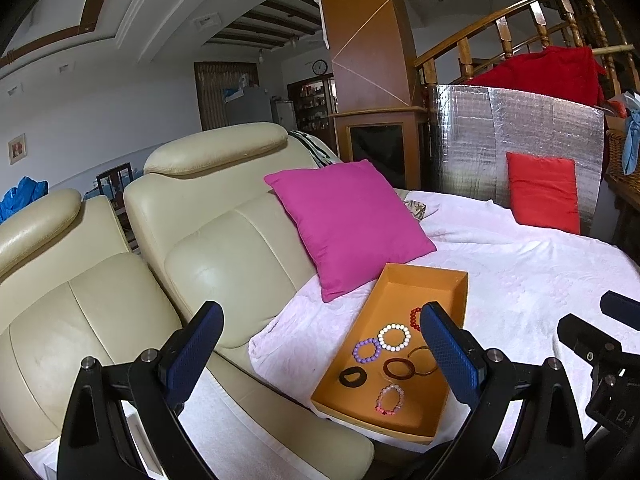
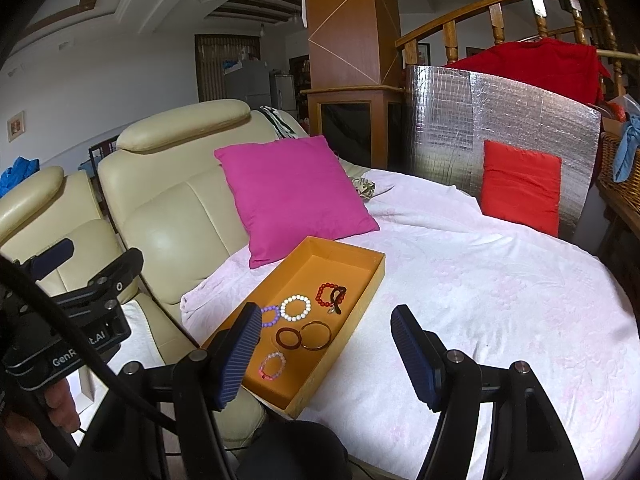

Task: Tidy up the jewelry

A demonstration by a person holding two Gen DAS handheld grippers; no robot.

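Your jewelry all lies inside the orange tray (image 2: 360, 276) on the white blanket (image 2: 500, 300): a white bead bracelet (image 2: 295, 308), a purple one (image 2: 271, 315), a red one (image 2: 325, 295), a dark bangle (image 2: 289, 337), a thin bangle (image 2: 316, 335) and a pink bead bracelet (image 2: 273, 365). The tray's long axis runs away from you toward the pink cushion (image 2: 292, 196). Your right gripper (image 2: 322, 354) hangs wide open and empty, its left finger over the tray's near corner, so that hand looks nearer to the pieces. Your left gripper (image 1: 320, 354) is also spread wide and holds nothing; the tray sits ahead and to its right. The left view alone shows a black ring (image 1: 352, 376), hidden behind a finger in the right view, while the right view shows a dark piece lying across the red bracelet. This could be sorted or waiting.
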